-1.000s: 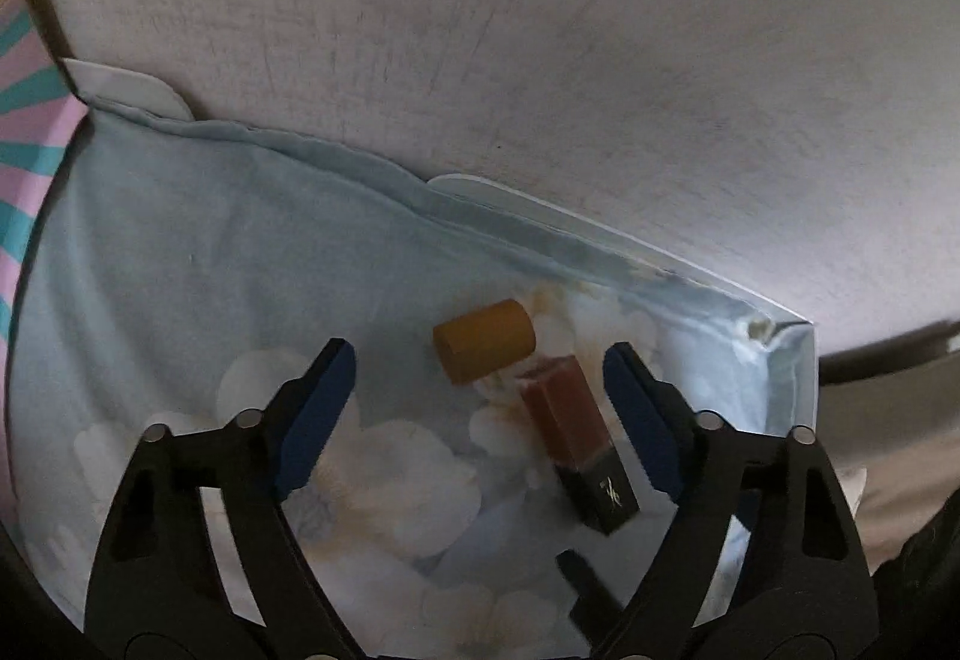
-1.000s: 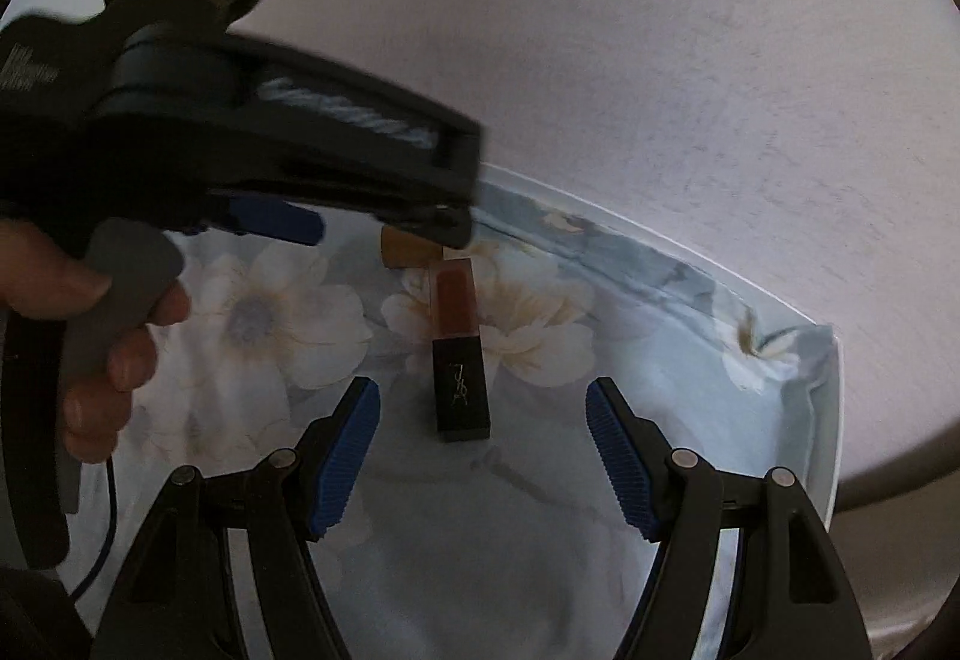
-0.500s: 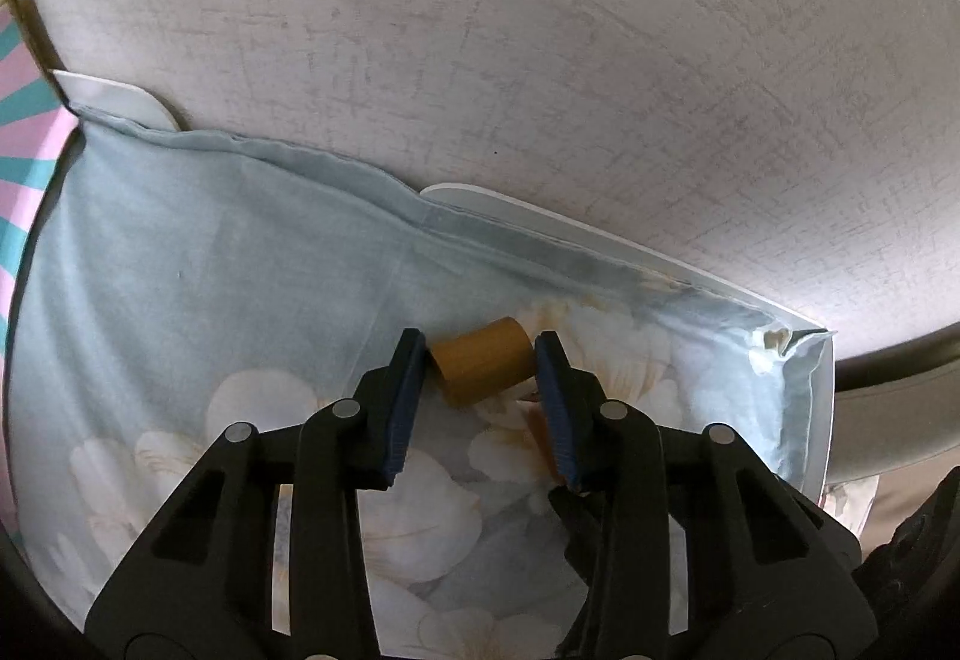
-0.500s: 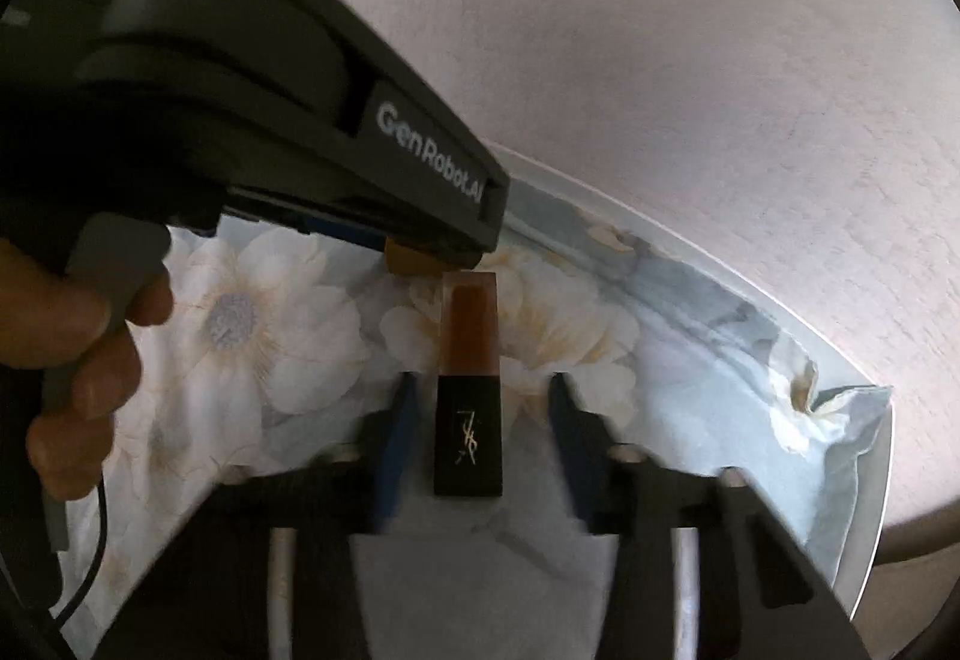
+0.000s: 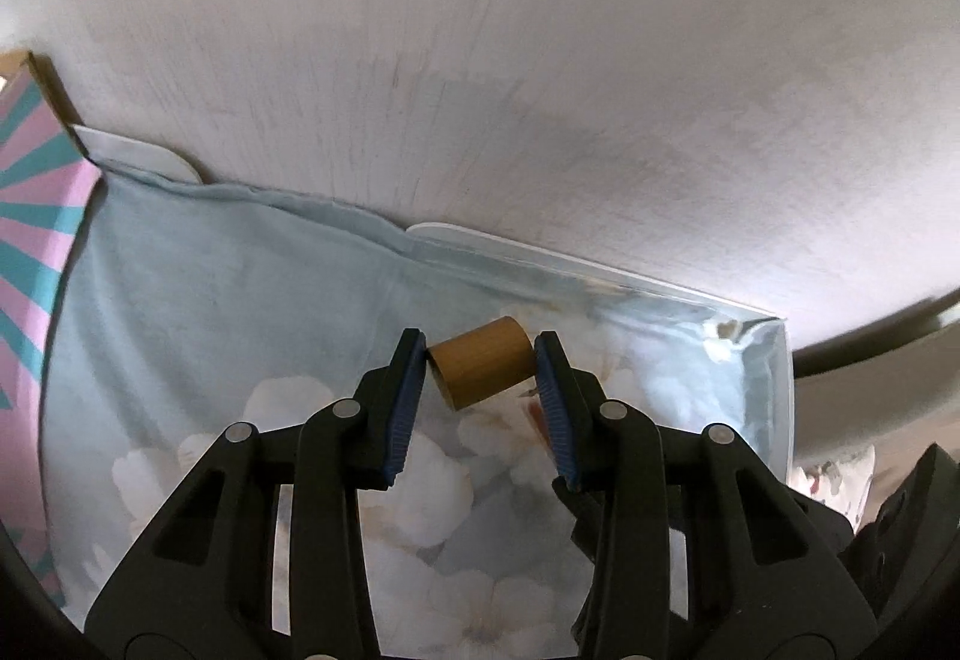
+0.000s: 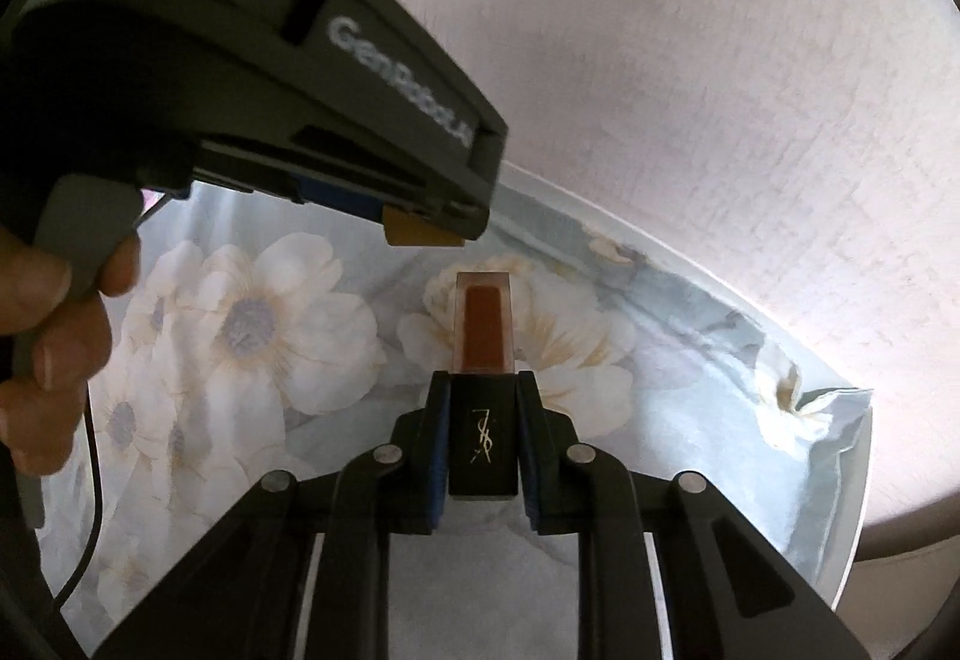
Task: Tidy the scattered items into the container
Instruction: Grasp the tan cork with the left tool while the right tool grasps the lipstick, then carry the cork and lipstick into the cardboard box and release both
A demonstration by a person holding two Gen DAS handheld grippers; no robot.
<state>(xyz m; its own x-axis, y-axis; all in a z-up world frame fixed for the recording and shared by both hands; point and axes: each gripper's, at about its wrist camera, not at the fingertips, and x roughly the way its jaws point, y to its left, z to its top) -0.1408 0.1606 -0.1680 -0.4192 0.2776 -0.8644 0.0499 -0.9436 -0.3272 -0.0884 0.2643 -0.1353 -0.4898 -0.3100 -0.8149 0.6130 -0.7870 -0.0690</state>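
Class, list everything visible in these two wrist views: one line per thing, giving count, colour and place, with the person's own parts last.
wooden cylinder: one, tan, clamped in the left gripper above the cloth
lipstick: one, black cap with reddish clear end, clamped in the right gripper
floral cloth: one, pale blue with white flowers, under both grippers
striped box: one, pink and teal, far left edge
wall: one, whitish, behind
left gripper: one, black, blue pads
right gripper: one, black
hand: one, on the left gripper's handle

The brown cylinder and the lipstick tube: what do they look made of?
The brown cylinder, clamped in the left gripper, looks like matte wood or bamboo: flat tan surface, no glare. The lipstick tube, held by the right gripper, looks plastic: glossy black base with gold logo, clear upper half showing reddish-brown fill.
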